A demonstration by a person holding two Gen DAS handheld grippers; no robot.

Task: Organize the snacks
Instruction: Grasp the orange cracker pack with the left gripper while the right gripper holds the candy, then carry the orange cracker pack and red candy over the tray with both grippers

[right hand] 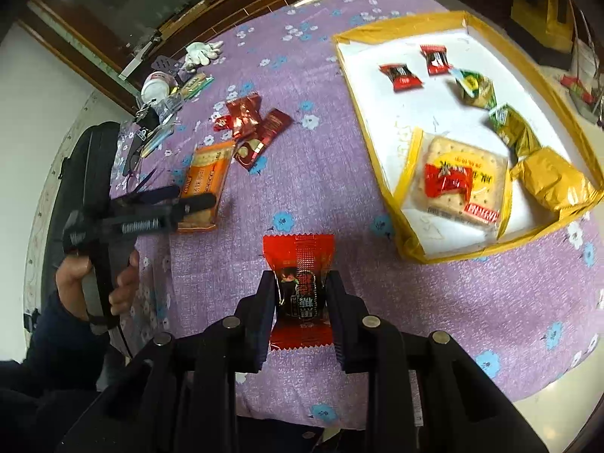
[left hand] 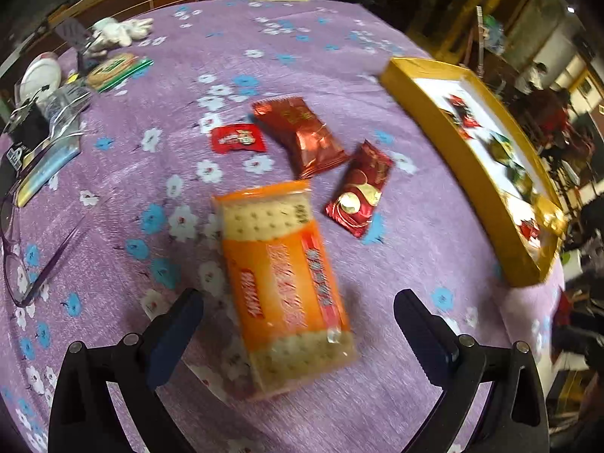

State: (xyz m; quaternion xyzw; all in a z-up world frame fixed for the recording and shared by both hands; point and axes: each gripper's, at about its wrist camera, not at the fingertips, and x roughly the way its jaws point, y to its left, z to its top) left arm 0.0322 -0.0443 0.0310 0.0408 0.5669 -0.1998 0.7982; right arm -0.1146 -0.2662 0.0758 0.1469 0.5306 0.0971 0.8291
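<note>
Left wrist view: we see the left gripper (left hand: pixel 298 309) with fingers spread wide above the orange cracker pack (left hand: pixel 283 283), which lies flat on the purple flowered surface (left hand: pixel 415 358); three red wrapped snacks (left hand: pixel 302 136) lie just beyond it, and the gold-rimmed tray (left hand: pixel 426 113) sits to the right with snacks inside. Right wrist view: we see the right gripper (right hand: pixel 300 283) with fingers closed narrow on a red snack packet (right hand: pixel 300 287), held over the surface near the tray's front corner (right hand: pixel 411 253); the tray already contains two small red candies (right hand: pixel 400 75), green-gold packets (right hand: pixel 475 88) and a cracker pack (right hand: pixel 460 185).
</note>
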